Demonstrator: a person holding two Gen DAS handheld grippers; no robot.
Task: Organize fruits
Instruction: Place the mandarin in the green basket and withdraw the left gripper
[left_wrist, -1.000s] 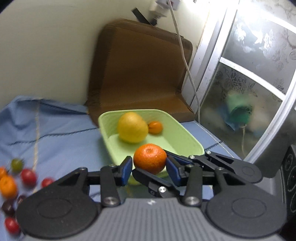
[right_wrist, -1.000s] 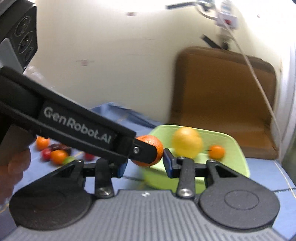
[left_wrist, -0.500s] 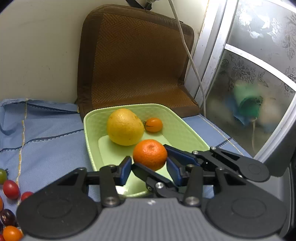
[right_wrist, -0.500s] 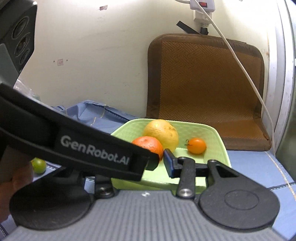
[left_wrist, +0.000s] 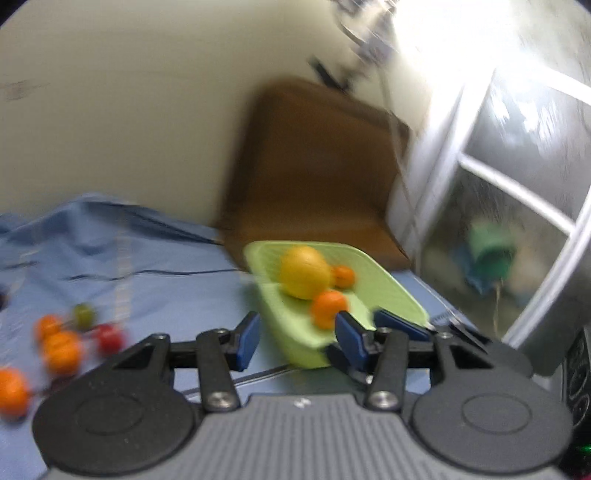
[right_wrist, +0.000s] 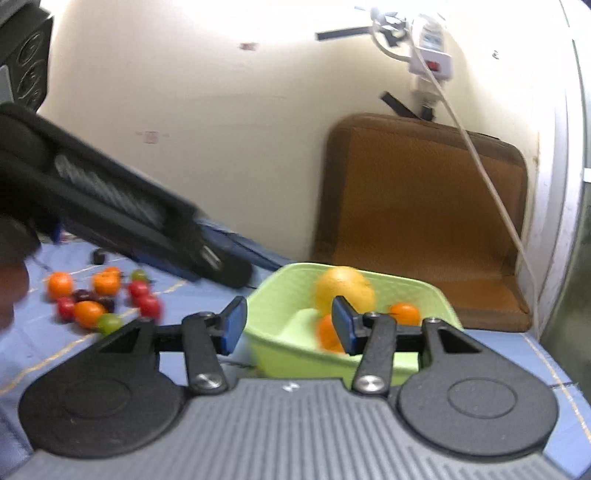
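Observation:
The orange (left_wrist: 328, 308) (right_wrist: 325, 332) lies in the light green tray (left_wrist: 280, 325) (right_wrist: 273, 314), beside a big yellow fruit (left_wrist: 303, 272) (right_wrist: 343, 291) and a small orange (left_wrist: 343, 277) (right_wrist: 405, 314). My left gripper (left_wrist: 298, 339) hangs just short of the tray's near wall, its jaws opening with no fruit between them. My right gripper (right_wrist: 287, 328) stands at the tray's near edge, jaws also opening and holding nothing. The left gripper's body (right_wrist: 147, 229) crosses the right wrist view at the left. The left wrist view is blurred.
Several loose small fruits, orange, red and green (left_wrist: 61, 350) (right_wrist: 103, 299), lie on the blue cloth (left_wrist: 166, 288) left of the tray. A brown cushion (right_wrist: 417, 221) leans on the wall behind. A white cord and power strip (right_wrist: 432, 55) hang above. A window frame (left_wrist: 517, 192) bounds the right.
The orange that sat between the pads now lies in the tray. Both grippers' jaws have spread apart. The left gripper has pulled back and swung left, showing the loose fruits again.

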